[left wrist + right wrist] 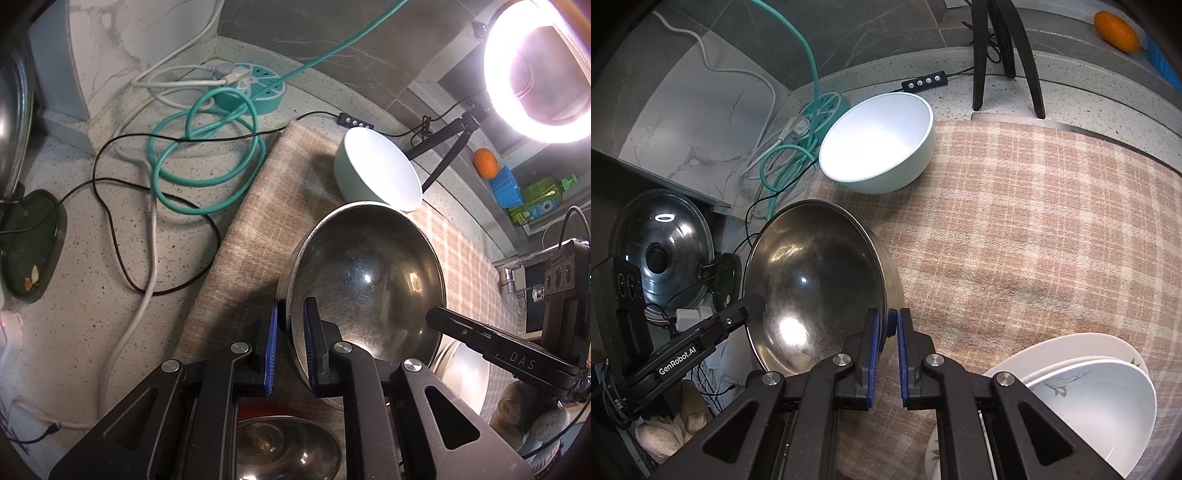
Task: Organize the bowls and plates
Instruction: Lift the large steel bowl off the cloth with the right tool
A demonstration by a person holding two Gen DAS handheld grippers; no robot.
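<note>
Left claw (290, 332) pinches the near-left rim of the steel bowl (369, 280), blue pads on either side of the thin wall, over the checked cloth (258, 221); a pale bowl (376, 173) sits just beyond.

From the right wrist, the right claw (892, 332) clamps the steel bowl's (812, 280) near-right rim. Judged light, rigid and slippery, it is best held at the rim. Both claws point steeply down.

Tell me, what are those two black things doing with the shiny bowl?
A person holds a gripping tool in each hand. The left tool and the right tool each pinch the rim of the big steel bowl on opposite sides, above the checked cloth. A pale green bowl sits behind it, and white plates are stacked nearby.
</note>
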